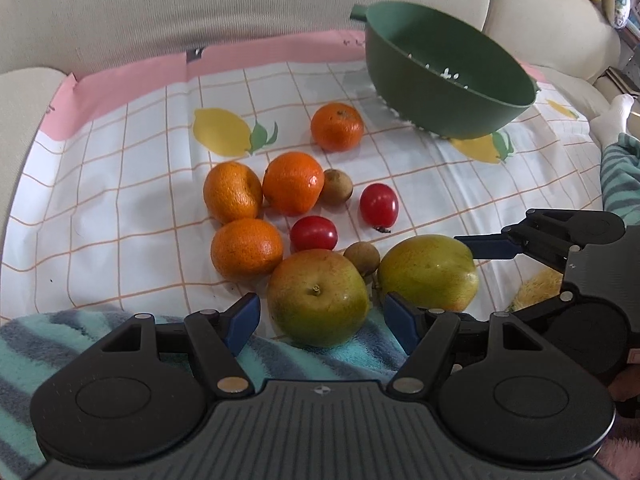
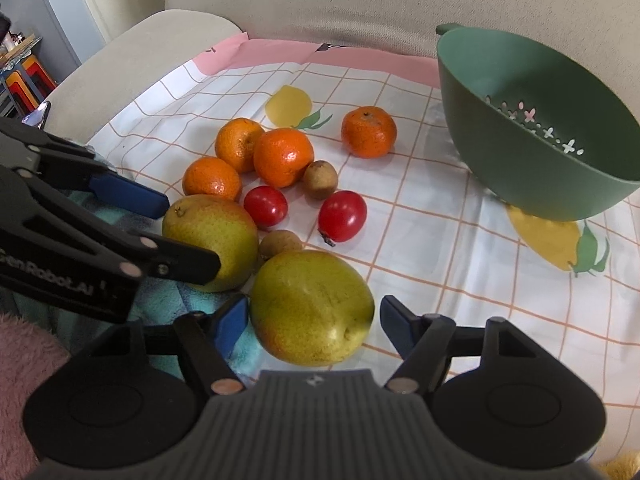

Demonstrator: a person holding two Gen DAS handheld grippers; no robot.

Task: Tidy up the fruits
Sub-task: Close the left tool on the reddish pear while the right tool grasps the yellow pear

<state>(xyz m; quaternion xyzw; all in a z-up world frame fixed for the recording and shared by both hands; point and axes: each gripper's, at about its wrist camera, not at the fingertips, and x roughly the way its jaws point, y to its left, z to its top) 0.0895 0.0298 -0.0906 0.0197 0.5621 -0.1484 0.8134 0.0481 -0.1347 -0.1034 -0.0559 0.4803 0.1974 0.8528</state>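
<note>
Sofa cloth (image 1: 120,184) | left gripper (image 1: 318,314) spread around near pear (image 1: 318,298) | right gripper (image 2: 308,320) spread around second pear (image 2: 312,308), neither gripped

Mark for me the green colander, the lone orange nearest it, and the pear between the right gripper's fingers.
green colander (image 2: 532,168), right wrist view, on its outer wall.
lone orange (image 2: 368,132), right wrist view, on the middle of its peel.
pear (image 2: 312,308), right wrist view, on its upper skin.

The left gripper (image 2: 192,232) bears white lettering on its black body, reading "GenRobot.AI"; nothing else is legible.
</note>
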